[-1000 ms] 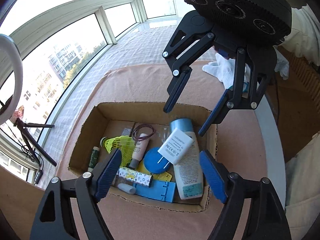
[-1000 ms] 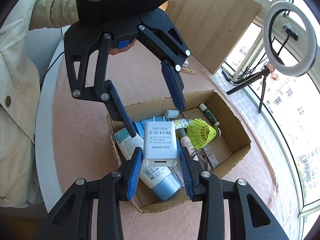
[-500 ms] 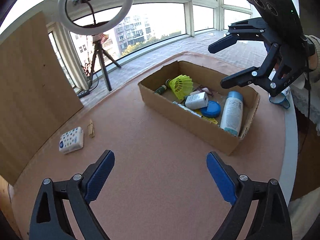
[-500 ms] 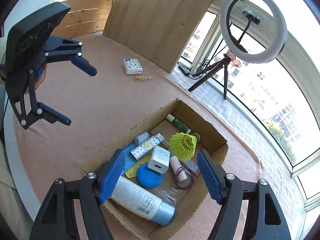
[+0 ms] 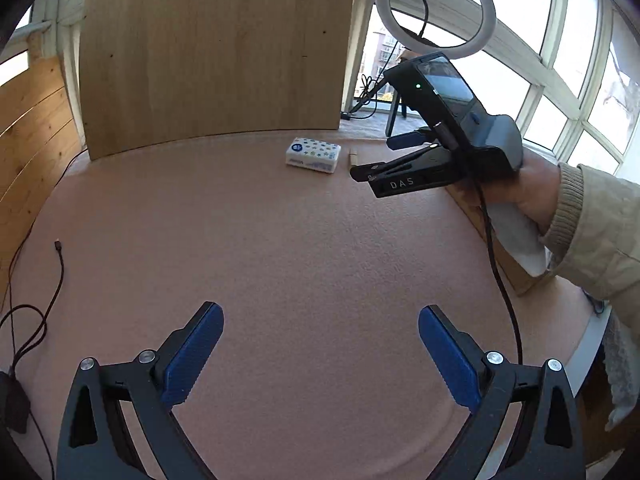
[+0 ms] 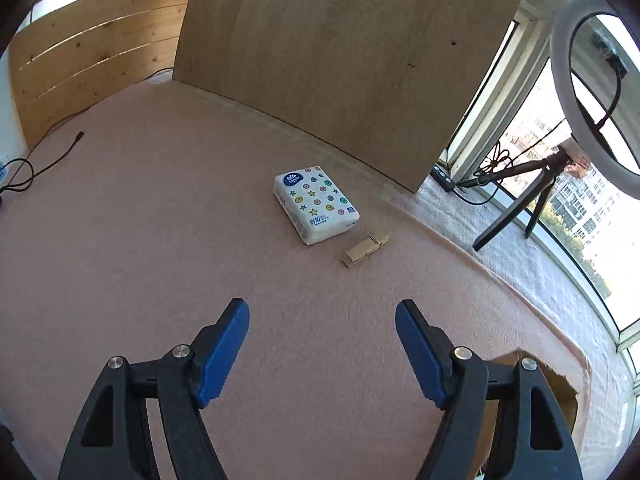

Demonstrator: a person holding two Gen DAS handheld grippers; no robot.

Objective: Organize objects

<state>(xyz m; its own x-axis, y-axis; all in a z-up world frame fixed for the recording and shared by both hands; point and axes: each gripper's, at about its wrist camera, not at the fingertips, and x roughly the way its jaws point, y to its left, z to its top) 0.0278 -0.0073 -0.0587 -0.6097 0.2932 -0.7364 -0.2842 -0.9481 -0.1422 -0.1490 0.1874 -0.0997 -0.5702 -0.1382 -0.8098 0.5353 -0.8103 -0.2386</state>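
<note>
Pink felt covers the bench (image 6: 160, 240), backed by a leaning wooden board (image 6: 340, 60) and bright windows to the right. Toward the far side lies a white tissue pack (image 6: 316, 208), printed with coloured dots and stars and a round blue logo; its writing is too small to read. Just beside its near right corner, apart from it, lies a wooden clothespin (image 6: 366, 249). At the lower right of the right wrist view, a corner of the cardboard box (image 6: 560, 392) shows.

Both tools hang over bare felt, well short of the pack. The right gripper (image 6: 322, 350) has its jaws apart with nothing between them. The left gripper (image 5: 320, 354) has its jaws opening wide, also with nothing between them. From the left wrist view, the right gripper's black body reads "DAS" in pale letters on its side, with a small green light on top, and a hand (image 5: 536, 192) in a cream sleeve grips its handle.

A ring light (image 6: 592, 80) on a tripod stands by the window at right. A dark cable (image 6: 48, 156) trails across the felt at far left.
</note>
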